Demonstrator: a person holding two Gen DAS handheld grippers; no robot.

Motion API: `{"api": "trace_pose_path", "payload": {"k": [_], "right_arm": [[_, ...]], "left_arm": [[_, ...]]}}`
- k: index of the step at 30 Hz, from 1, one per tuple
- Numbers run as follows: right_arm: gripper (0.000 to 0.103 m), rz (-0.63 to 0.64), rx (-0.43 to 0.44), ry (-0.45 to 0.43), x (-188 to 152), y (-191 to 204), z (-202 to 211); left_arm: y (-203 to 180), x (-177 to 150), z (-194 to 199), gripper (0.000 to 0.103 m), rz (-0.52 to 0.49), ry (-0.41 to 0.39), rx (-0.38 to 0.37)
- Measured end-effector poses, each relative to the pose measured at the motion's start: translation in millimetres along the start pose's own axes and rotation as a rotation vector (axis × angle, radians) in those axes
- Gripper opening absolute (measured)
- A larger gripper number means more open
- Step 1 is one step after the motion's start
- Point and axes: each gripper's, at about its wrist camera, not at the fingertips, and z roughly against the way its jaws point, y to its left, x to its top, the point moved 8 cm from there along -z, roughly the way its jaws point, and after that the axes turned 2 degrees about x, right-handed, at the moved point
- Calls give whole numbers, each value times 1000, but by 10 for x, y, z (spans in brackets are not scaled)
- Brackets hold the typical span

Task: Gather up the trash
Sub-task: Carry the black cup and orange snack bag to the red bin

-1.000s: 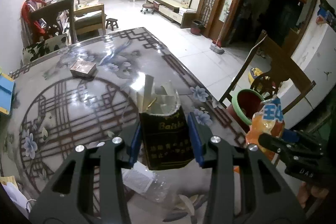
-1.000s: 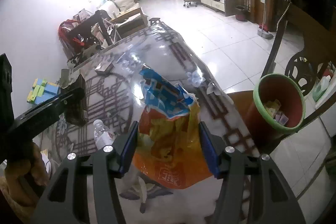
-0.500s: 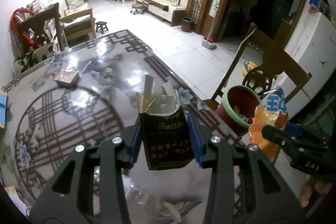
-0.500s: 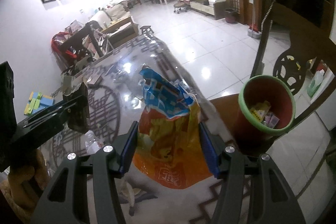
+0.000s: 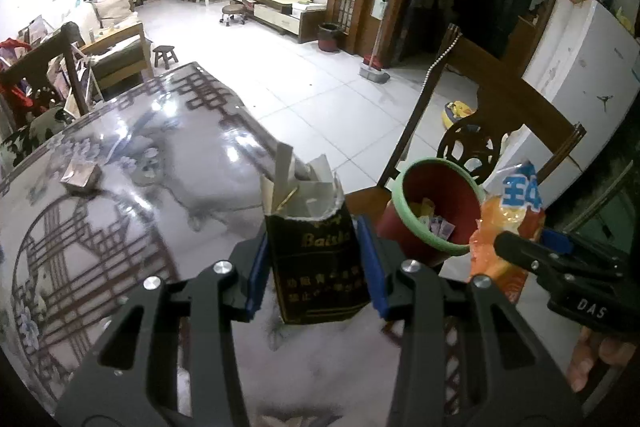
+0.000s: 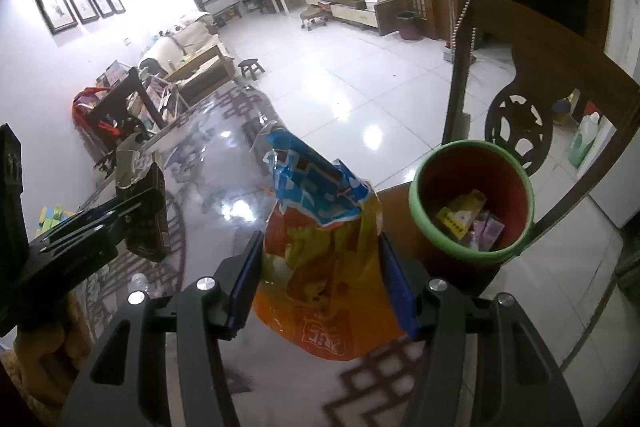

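I have two pieces of trash in hand and neither is in the bin yet. The torn black carton (image 5: 316, 263), its top ripped open with grey flaps sticking up, sits clamped between the blue pads of my left gripper (image 5: 316, 271), jaws closed to the carton's width and holding it clear above the glass-topped table (image 5: 120, 187). The orange and blue snack bag (image 6: 324, 267) is pinched the same way in my right gripper (image 6: 324, 287), jaws pressed against its crumpled sides, and it hangs over the table's edge. The bin (image 6: 472, 203), a red bucket with a green rim, stands just beside the bag to its right, on what looks like a chair seat (image 6: 396, 203) in front of the carved chair back (image 6: 560, 79). It already holds a few wrappers at the bottom, yellow and purple, so I judge part of the collecting is done. What is left for these two items is the carry over the rim and the release; the bag is nearer, the carton a little further off to the left. On the table I can still make out a small flat packet (image 5: 80, 175) well away from me, and what may be a clear plastic bottle (image 6: 140, 283) low beside the left gripper, so more pickups probably remain after this drop.
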Motion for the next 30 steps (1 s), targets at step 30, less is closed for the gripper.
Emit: {"api": "trace_pose_path", "payload": {"k": [30], "right_arm": [[55, -82, -66, 6, 717, -1392, -319]], "left_arm": [[-1161, 566, -1098, 39, -98, 84, -42]]}}
